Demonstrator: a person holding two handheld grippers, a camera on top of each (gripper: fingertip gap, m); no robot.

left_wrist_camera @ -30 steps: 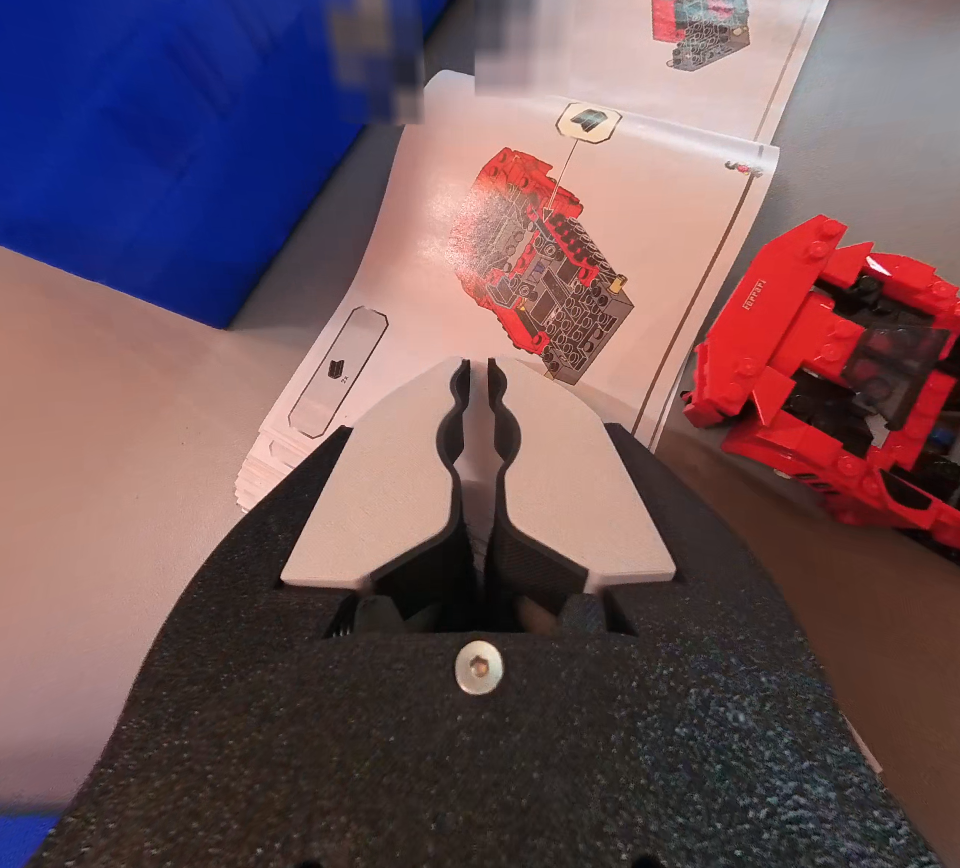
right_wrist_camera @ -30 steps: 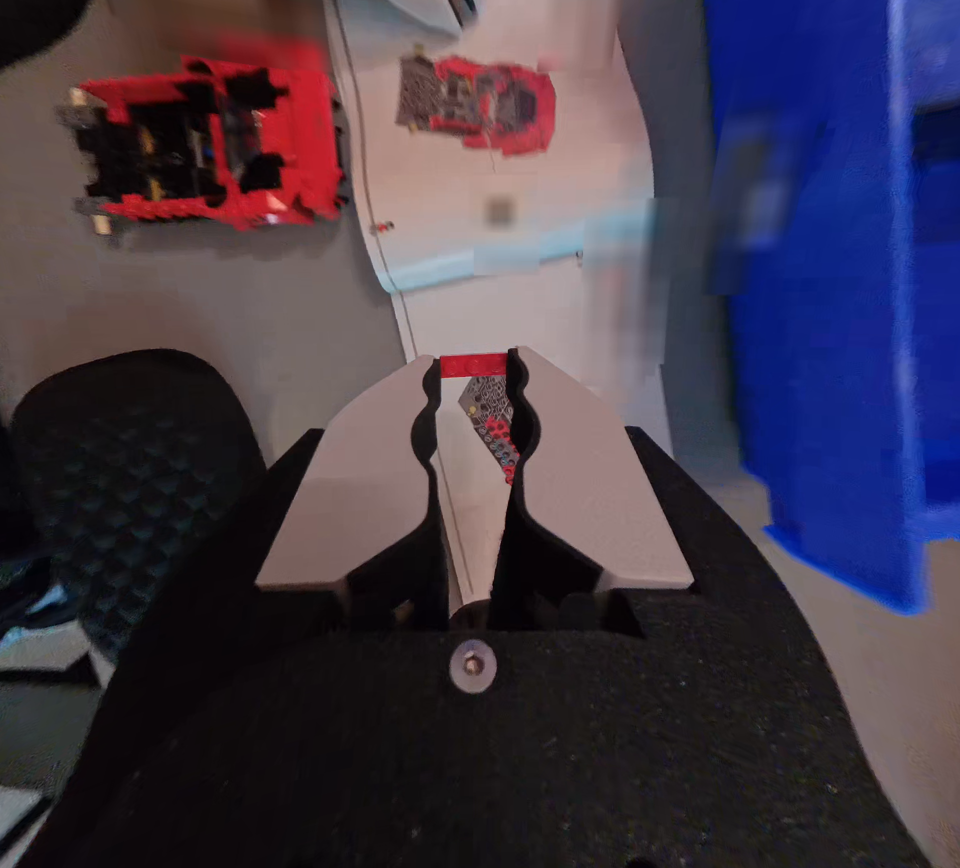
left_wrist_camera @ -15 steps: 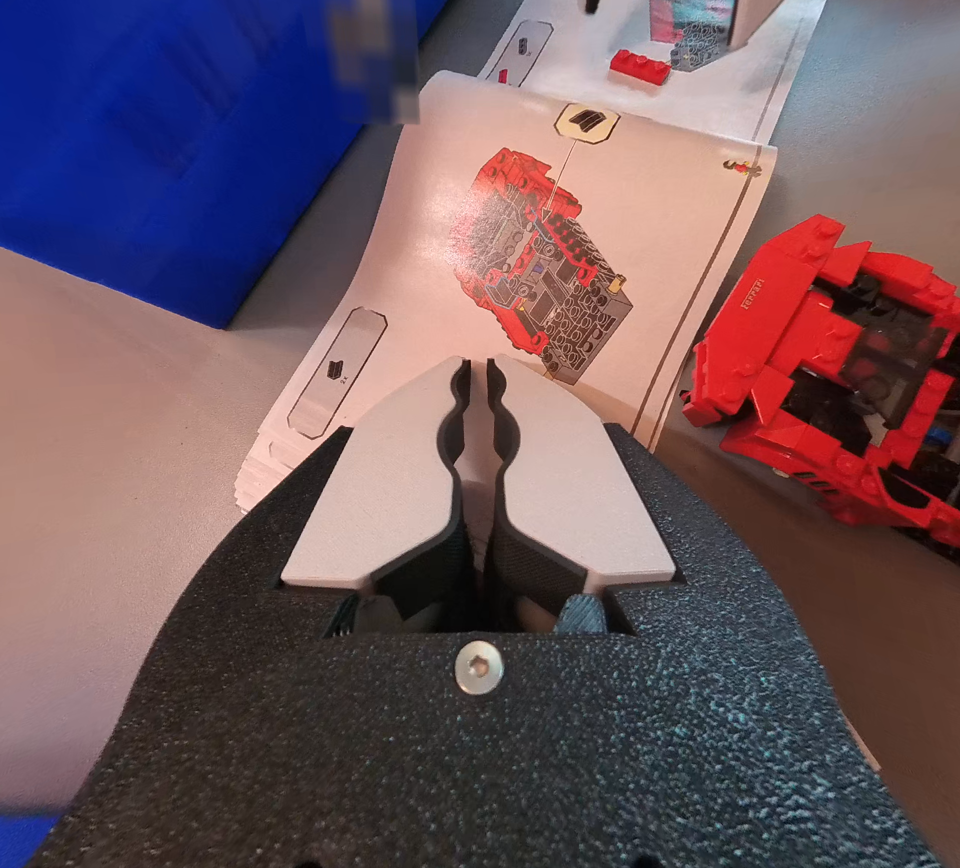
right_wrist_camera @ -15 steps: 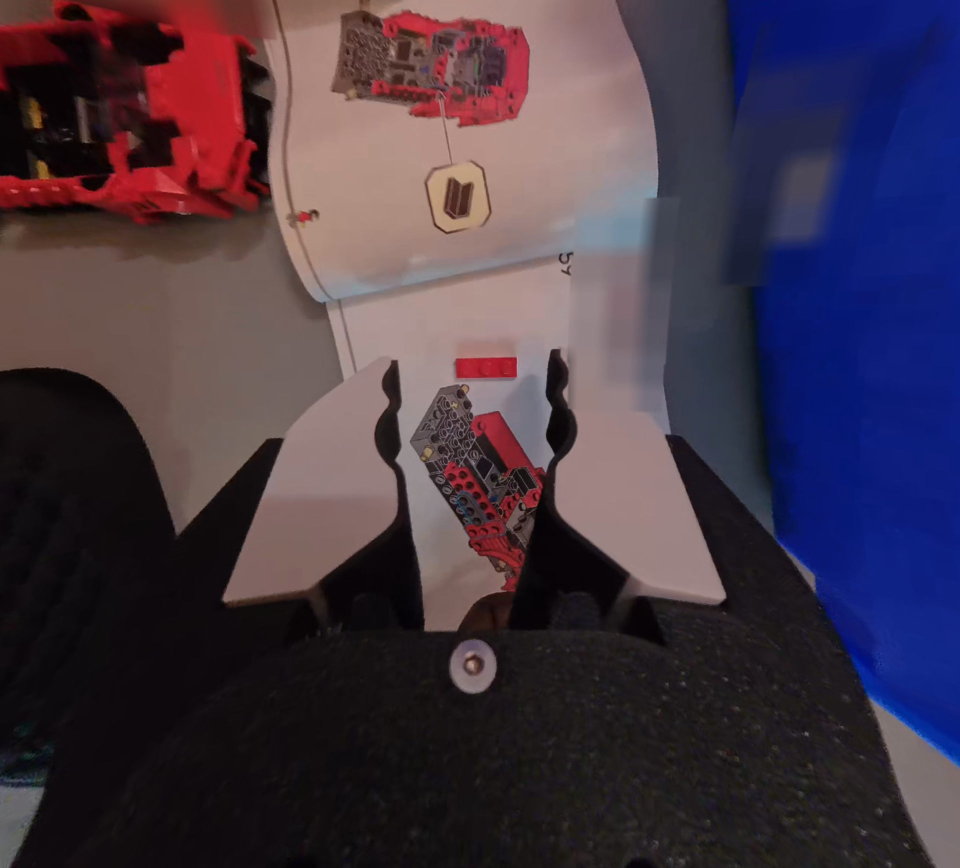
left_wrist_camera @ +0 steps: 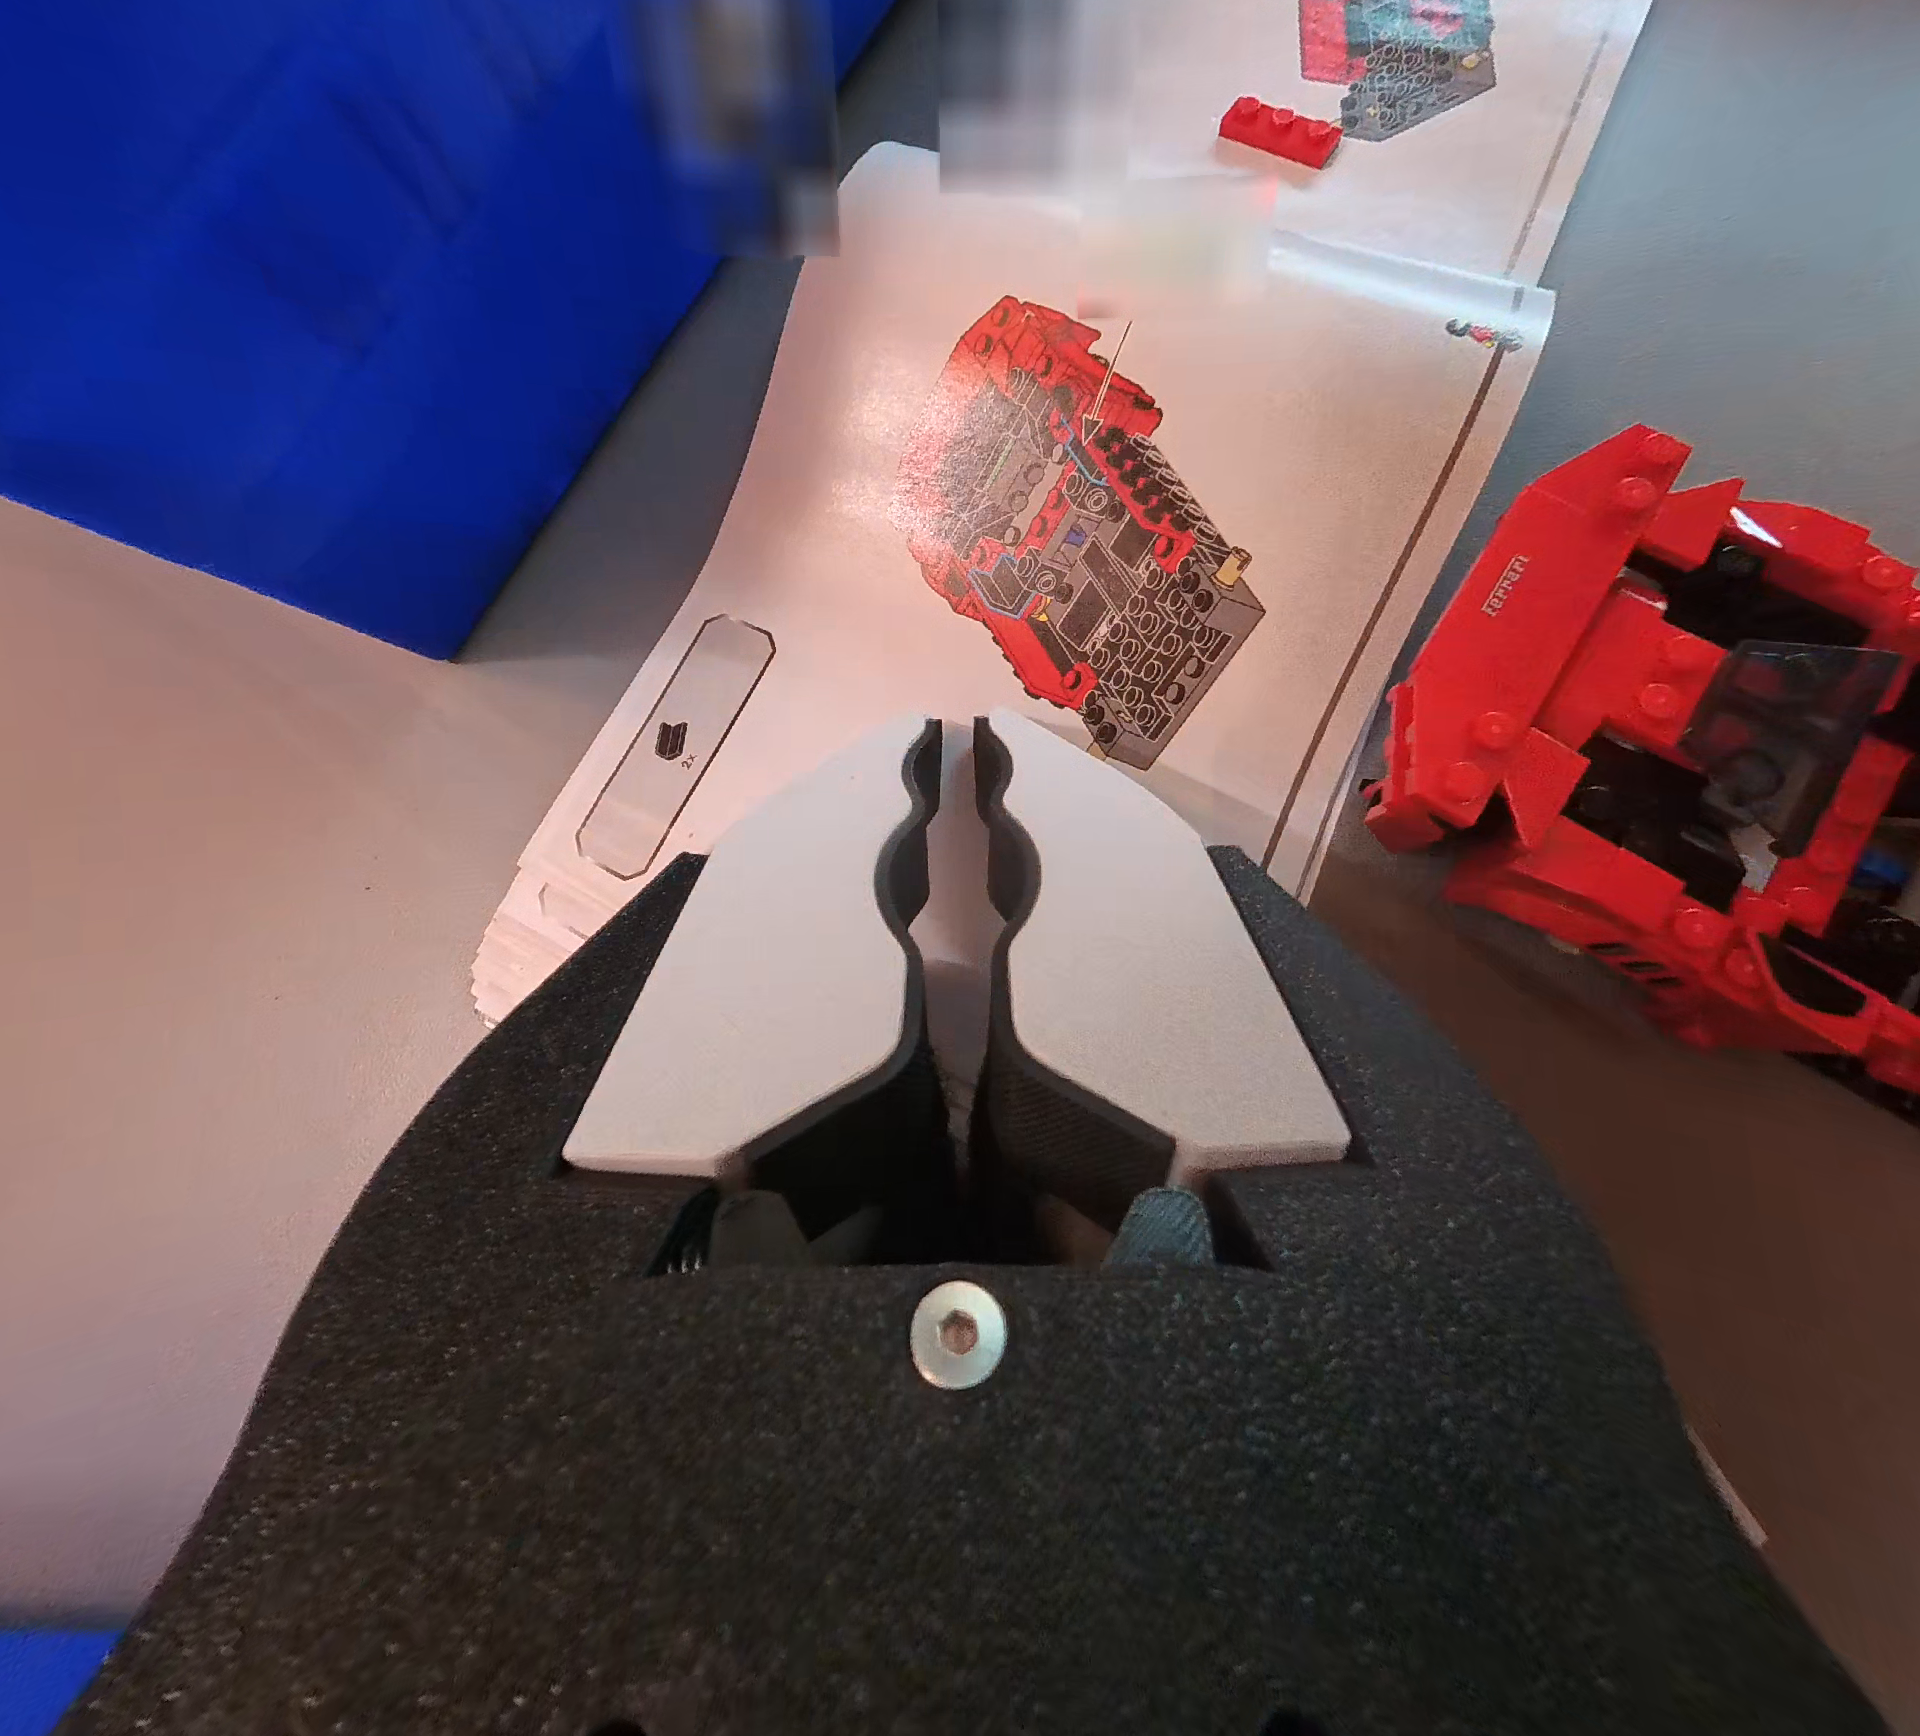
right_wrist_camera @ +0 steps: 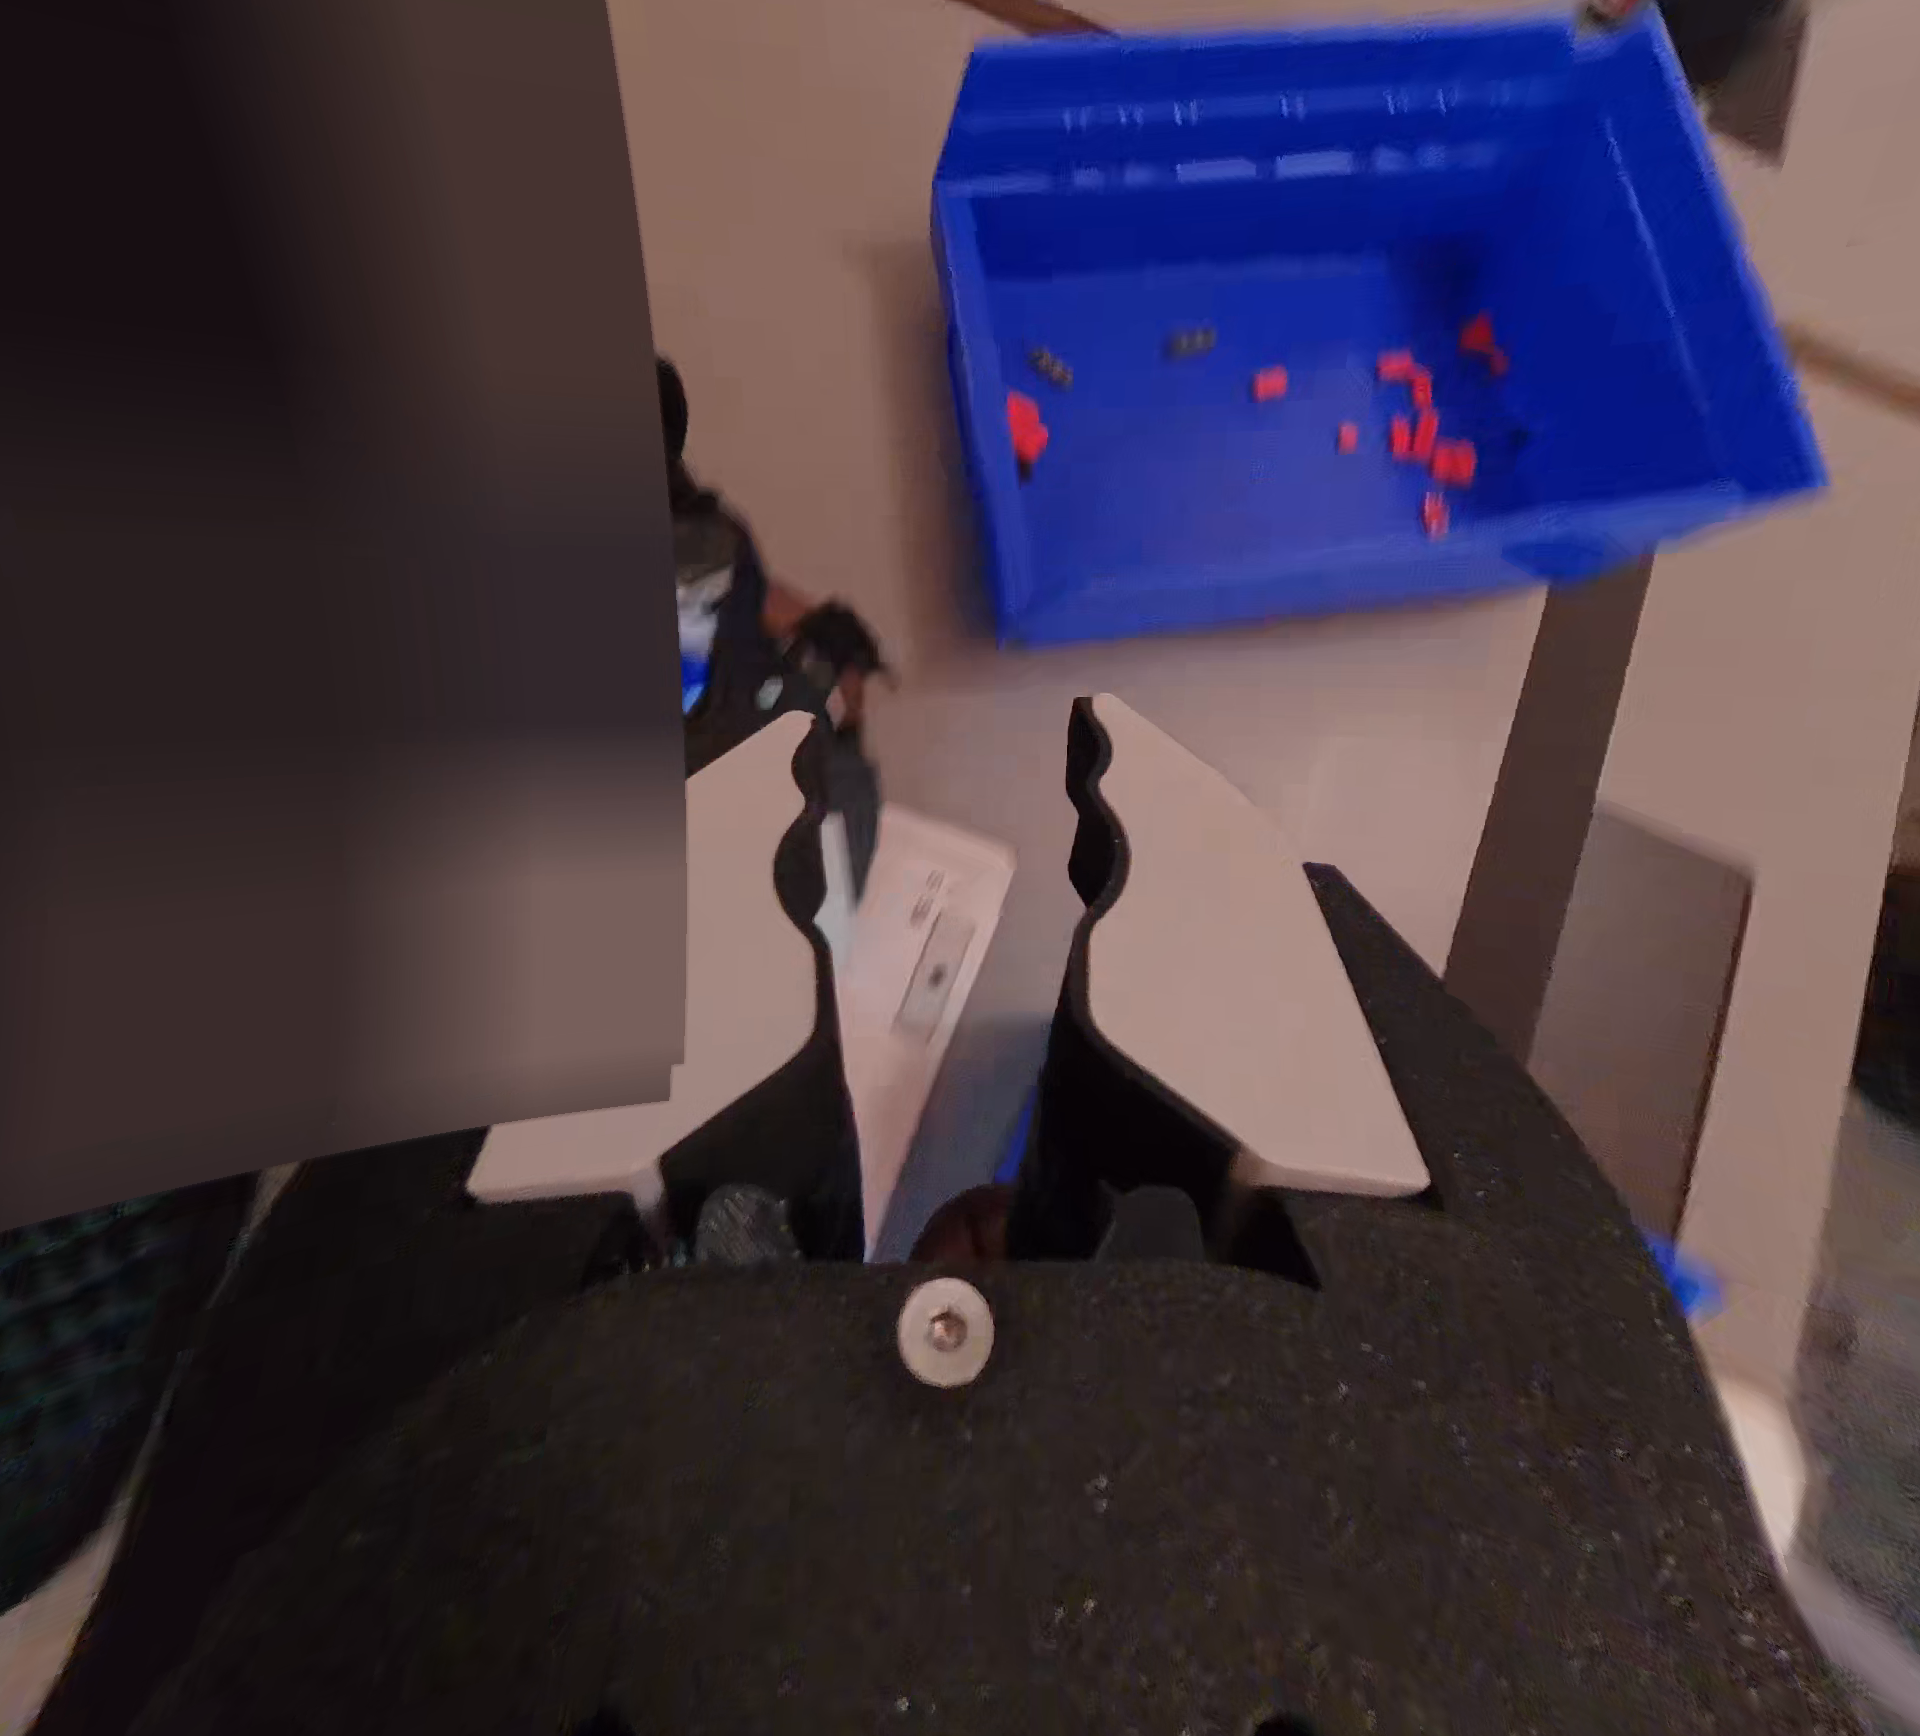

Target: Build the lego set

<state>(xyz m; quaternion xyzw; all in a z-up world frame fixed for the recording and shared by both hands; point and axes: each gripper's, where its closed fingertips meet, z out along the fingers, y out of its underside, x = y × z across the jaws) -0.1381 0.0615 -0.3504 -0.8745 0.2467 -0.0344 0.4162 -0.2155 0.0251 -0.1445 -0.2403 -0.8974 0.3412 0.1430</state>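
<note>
Grippers at work over a grey table (left_wrist_camera: 208,855), where a red brick car is half built. The left gripper (left_wrist_camera: 957,730) hovers above the near edge of an open instruction booklet (left_wrist_camera: 831,543), its two pale fingers drawn almost together with only a thin slit between them and nothing held. The partly built red and black car (left_wrist_camera: 1621,751) sits on the table just beside the booklet's right edge, its dark tinted windscreen piece showing. Farther up the booklet, on the far page, a small loose red plate (left_wrist_camera: 1278,136) lies flat on the paper — apart from both grippers. A blue bin (left_wrist_camera: 312,180) fills the upper left of the left wrist view, its side wall close to the booklet.

The right gripper (right_wrist_camera: 940,715) is raised and pointed elsewhere, its fingers spread well apart and empty. Ahead of it the blue bin (right_wrist_camera: 1714,315) stands open on the table, with small red and black pieces (right_wrist_camera: 1423,429) scattered across its floor — the view is blurred, so their shapes cannot be told. A corner of white paper (right_wrist_camera: 935,917) shows between the open fingers.
</note>
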